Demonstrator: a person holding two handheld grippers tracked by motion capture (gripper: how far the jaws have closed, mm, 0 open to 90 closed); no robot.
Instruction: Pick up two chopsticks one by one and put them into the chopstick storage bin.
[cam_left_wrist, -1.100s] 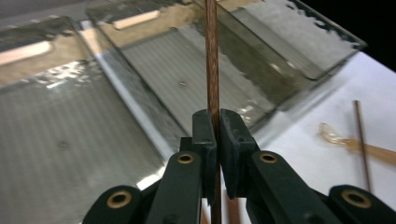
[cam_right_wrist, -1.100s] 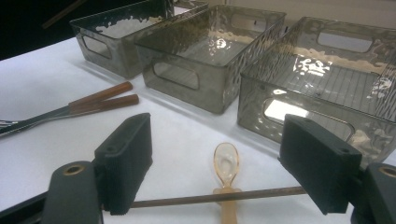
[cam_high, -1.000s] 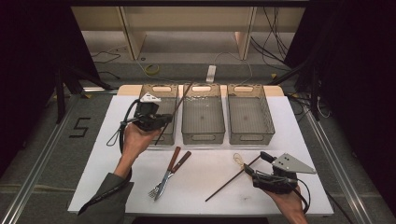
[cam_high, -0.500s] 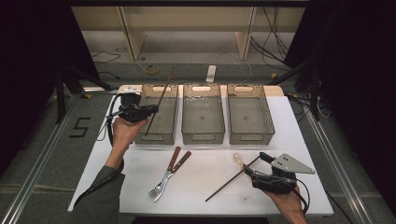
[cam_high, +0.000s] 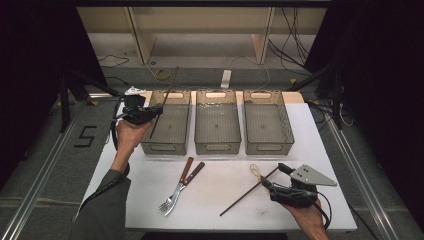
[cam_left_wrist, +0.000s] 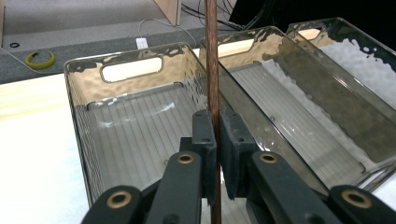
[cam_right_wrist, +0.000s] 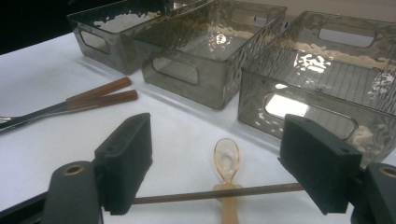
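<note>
My left gripper (cam_high: 155, 111) is held up at the left bin's (cam_high: 167, 125) near-left corner, shut on a long brown chopstick (cam_high: 165, 100) that slants up over that bin. In the left gripper view the chopstick (cam_left_wrist: 213, 65) stands upright between the closed pads of my left gripper (cam_left_wrist: 215, 128), with the left bin (cam_left_wrist: 98, 135) below. My right gripper (cam_high: 275, 176) rests open low at the table's front right. Between the pads of my right gripper (cam_right_wrist: 222, 161) lie a second chopstick (cam_right_wrist: 196, 196) and a small clear spoon (cam_right_wrist: 226, 158), neither touched.
Three clear grey bins stand in a row at the back: left, middle (cam_high: 217, 145) and right (cam_high: 267, 145). A fork and a knife with brown handles (cam_high: 182, 182) lie side by side at the front centre. The white table (cam_high: 325, 150) ends close behind my right hand.
My left gripper has carried its chopstick left and slightly farther back, from over the left bin to its left side. The right gripper has stayed put.
</note>
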